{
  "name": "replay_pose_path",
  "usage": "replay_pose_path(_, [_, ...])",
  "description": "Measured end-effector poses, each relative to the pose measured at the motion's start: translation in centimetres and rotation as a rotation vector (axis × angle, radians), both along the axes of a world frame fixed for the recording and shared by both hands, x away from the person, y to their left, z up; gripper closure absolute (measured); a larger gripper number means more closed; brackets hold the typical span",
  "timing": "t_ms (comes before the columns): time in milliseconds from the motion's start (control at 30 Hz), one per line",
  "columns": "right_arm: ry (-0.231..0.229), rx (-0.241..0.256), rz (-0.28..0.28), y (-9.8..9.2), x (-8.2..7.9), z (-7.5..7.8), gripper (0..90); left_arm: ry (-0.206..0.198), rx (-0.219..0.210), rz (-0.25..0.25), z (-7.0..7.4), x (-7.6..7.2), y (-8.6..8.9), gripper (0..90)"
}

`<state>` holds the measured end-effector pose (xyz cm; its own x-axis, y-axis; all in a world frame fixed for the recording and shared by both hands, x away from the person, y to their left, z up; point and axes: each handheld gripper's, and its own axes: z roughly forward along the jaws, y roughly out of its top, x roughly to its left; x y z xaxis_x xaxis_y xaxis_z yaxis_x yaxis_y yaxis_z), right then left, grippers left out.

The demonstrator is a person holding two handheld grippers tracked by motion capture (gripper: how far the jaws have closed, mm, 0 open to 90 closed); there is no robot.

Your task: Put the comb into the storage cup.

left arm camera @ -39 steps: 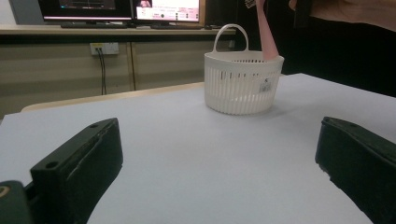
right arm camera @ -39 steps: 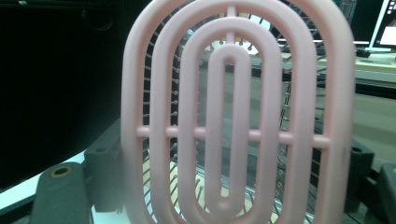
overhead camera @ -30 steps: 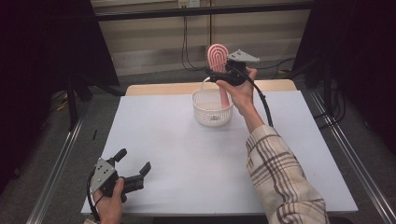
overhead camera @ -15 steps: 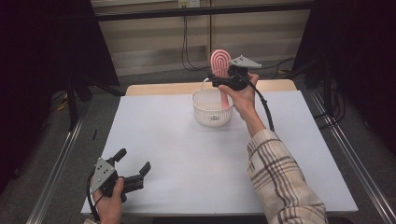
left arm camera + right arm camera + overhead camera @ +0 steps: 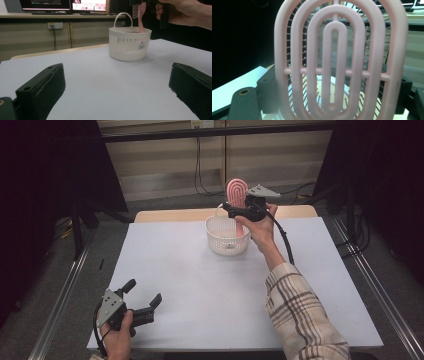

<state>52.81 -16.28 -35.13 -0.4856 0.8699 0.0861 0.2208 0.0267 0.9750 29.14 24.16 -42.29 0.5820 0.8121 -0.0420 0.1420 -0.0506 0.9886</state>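
Right gripper, upper centre, is gripping the pink hairbrush upright, handle pointing down into the basket. Left gripper, fingers spread and holding nothing, is sitting lower left, well apart.

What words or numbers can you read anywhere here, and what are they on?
No text can be read.
Small sticker on the white basket: print too small to read.
Two screens behind the table: too blurred to read.
Pink hairbrush held in the right gripper: no writing.
Left gripper, with jaws apart: no label to see.
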Motion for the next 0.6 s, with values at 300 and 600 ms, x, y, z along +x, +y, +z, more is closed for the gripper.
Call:
replay_pose_path(300, [0.025,0.000,0.000,-0.2,-0.1,-0.6,19.8,0.003,-0.003,0.000,0.0,0.1,0.0,0.9])
replay_pose_path(600, [0.049,0.004,-0.016,-0.4,0.3,-1.2,19.8,0.002,-0.005,0.000,0.0,0.1,-0.1,0.8])
